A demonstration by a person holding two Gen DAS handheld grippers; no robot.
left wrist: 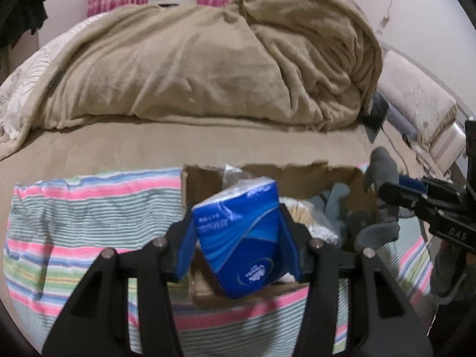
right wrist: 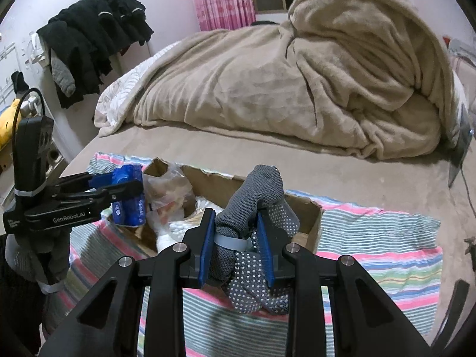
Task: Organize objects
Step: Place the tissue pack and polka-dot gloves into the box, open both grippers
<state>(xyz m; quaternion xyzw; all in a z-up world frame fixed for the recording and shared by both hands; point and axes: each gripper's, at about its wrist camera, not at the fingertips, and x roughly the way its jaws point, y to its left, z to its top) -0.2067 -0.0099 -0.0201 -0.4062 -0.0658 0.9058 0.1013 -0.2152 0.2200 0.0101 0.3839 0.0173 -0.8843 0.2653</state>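
1. A bed point(left wrist: 184, 145) is filling both views, with a tan blanket point(left wrist: 208, 59) lying bunched in a big heap across its far half.
2. A striped cloth point(left wrist: 89, 208) in pink, green and blue bands is lying spread over the near edge of the bed.
3. A cardboard box point(right wrist: 306, 208) is sitting open on the striped cloth, between the two tools, holding a clear plastic bag point(right wrist: 169, 190) and white padding that is too jumbled to make out.
4. Black clothes point(right wrist: 95, 35) are hanging in a pile at the wall to the left of the bed.
5. The left gripper point(left wrist: 238, 238) is clamping a blue tissue pack point(left wrist: 241, 238) between its blue pads, holding it tilted just above the near-left corner of the box.
6. The right gripper point(right wrist: 236, 247) is squeezing a bundle of grey socks point(right wrist: 253, 208) with white grip dots, holding it above the near-right part of the box; a pale band is wrapping the bundle at its middle.
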